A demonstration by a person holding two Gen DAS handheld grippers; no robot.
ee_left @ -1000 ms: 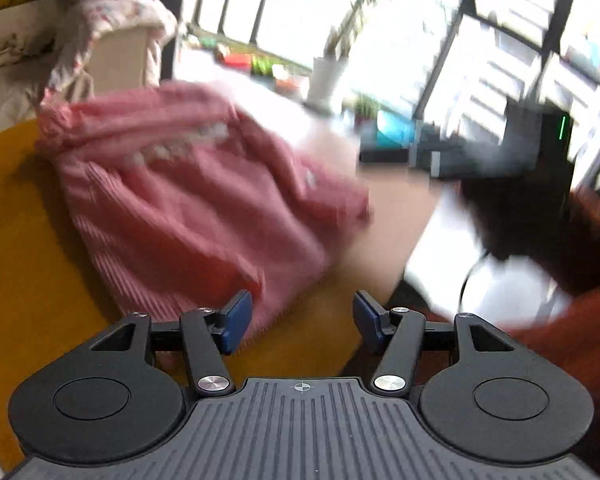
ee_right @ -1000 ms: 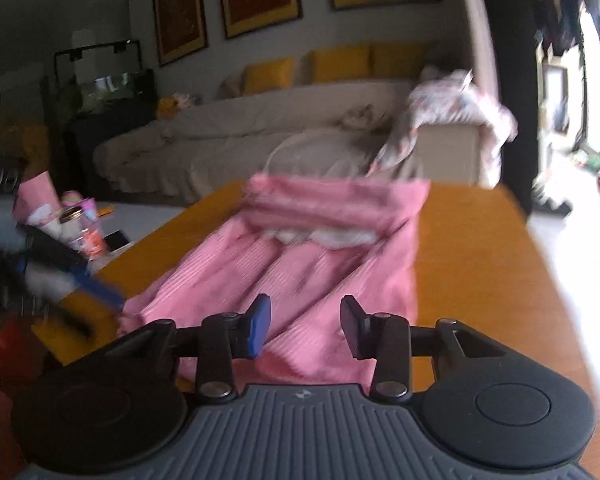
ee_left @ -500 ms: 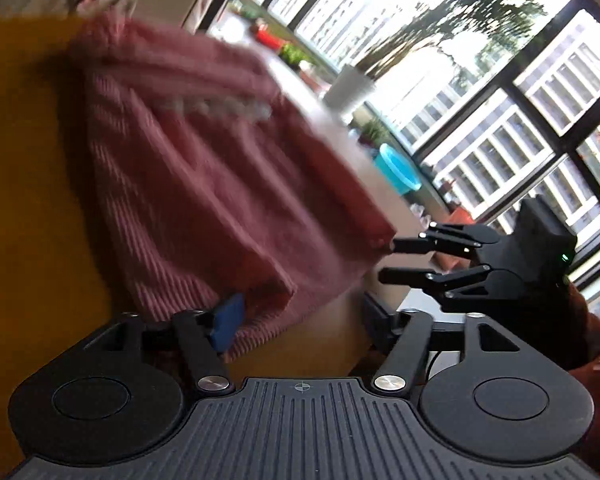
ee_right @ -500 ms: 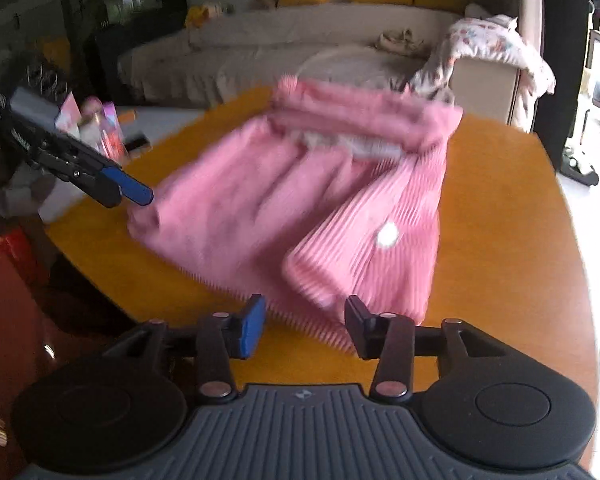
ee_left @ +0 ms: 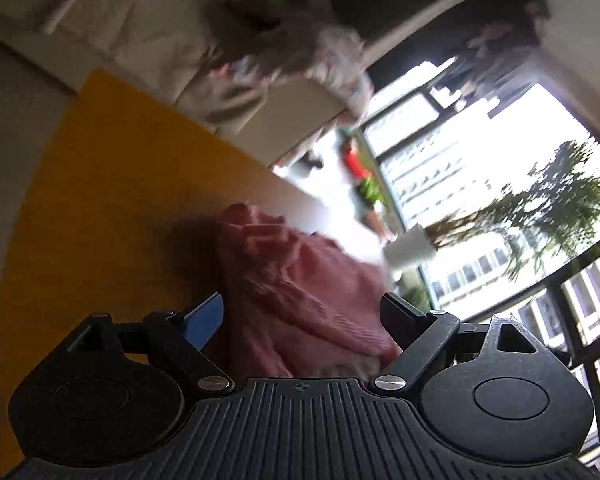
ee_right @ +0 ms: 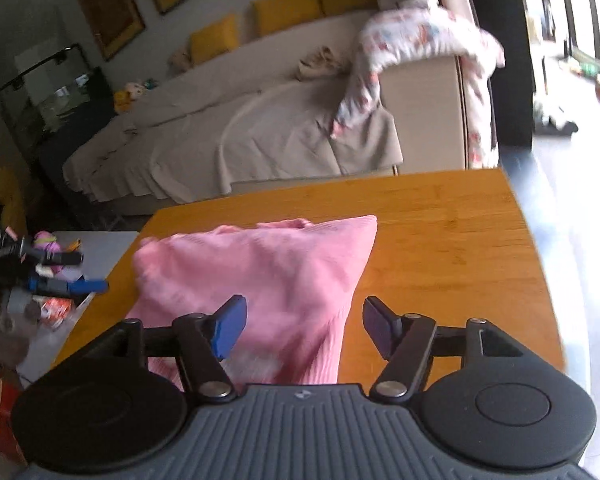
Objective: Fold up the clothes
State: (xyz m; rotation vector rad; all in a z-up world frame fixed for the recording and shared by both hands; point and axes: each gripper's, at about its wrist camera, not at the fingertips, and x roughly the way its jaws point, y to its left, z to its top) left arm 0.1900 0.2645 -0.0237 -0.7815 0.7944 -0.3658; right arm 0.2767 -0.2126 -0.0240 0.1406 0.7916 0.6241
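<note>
Lying folded on the orange wooden desk (ee_right: 452,240), toward its left side in the right wrist view: a pink ribbed garment (ee_right: 260,272), reaching from near the middle of the desk to the near edge.

Hanging just above the garment's near end, the right claw (ee_right: 302,326), jaws opening, blue pads well apart; pink cloth showing between and below them, neither pad pressing on it, nothing gripped.

Looking along the garment from its end, the left claw (ee_left: 302,314), jaws opening and standing very wide; bunched pink cloth (ee_left: 296,292) filling the gap between the fingers. Possibly brushing the right finger, though too blurred here to say; not clamped in any case. Blue left pad (ee_left: 204,318) standing clear of the fabric, over bare desk (ee_left: 112,216).

Also showing at the far left of the right wrist view, the left claw (ee_right: 66,272), held off the desk's left edge, over a low white side table (ee_right: 100,248) cluttered with small items.

Sitting behind the desk: a beige sofa (ee_right: 228,132) with yellow cushions (ee_right: 288,8), a floral garment (ee_right: 420,40) draped over its arm. Standing by the bright windows in the left wrist view: a potted plant (ee_left: 412,246), blurred.
</note>
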